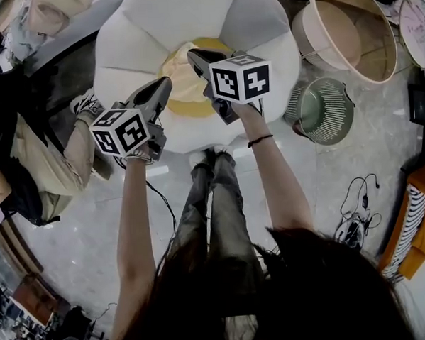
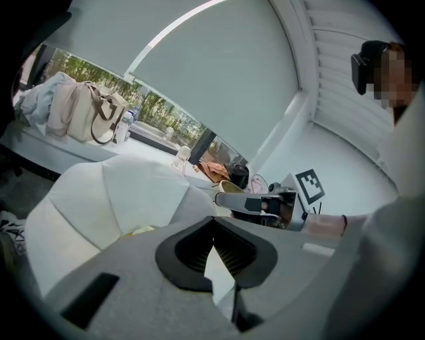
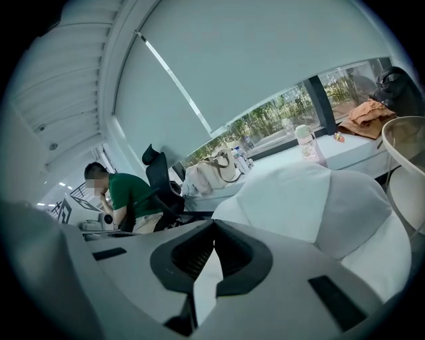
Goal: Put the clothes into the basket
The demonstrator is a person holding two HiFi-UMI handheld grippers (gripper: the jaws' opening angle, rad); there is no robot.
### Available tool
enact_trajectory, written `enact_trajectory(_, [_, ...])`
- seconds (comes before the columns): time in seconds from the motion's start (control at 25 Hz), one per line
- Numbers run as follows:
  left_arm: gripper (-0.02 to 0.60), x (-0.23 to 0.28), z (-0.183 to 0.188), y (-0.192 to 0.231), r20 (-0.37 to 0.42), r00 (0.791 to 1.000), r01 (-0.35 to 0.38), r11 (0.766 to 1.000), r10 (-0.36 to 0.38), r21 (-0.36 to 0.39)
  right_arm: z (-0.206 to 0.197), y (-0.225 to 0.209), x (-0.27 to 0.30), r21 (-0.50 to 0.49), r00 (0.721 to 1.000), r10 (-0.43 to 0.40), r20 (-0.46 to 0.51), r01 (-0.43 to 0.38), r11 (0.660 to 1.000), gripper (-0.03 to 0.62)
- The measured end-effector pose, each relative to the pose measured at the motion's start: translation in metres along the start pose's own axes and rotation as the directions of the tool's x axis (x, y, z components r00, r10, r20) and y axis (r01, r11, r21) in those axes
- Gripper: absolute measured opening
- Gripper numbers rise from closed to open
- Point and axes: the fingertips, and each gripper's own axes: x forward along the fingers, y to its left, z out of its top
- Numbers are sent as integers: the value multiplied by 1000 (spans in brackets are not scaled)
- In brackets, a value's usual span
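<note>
Chair (image 1: 262, 28) of padded white petals cups soft yellow fabric (image 1: 182, 83)

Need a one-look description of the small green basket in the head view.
Find the big white petal-shaped seat at the top middle of the head view. Two round containers stand on the floor to its right; the green basket is the lower of the two. It is smaller than the pale pink tub above it, and its wall is finely ribbed.

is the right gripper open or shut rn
Shut. In the right gripper view, the right gripper has its jaws meeting at the tips, and nothing is held between them.
</note>
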Motion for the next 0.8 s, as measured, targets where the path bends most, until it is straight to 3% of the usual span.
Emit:
enact_trajectory(0.48, [11,35,-52,45,-8,1000,11,998,-12,-57,-66,-44,39,-67,990,-22,-143,12,998,9])
enact_trajectory(0.8, [11,42,-88,81,-47,999,-9,997,5,-81,-107,-70,69,-70,981,-50,-188,37,997,11])
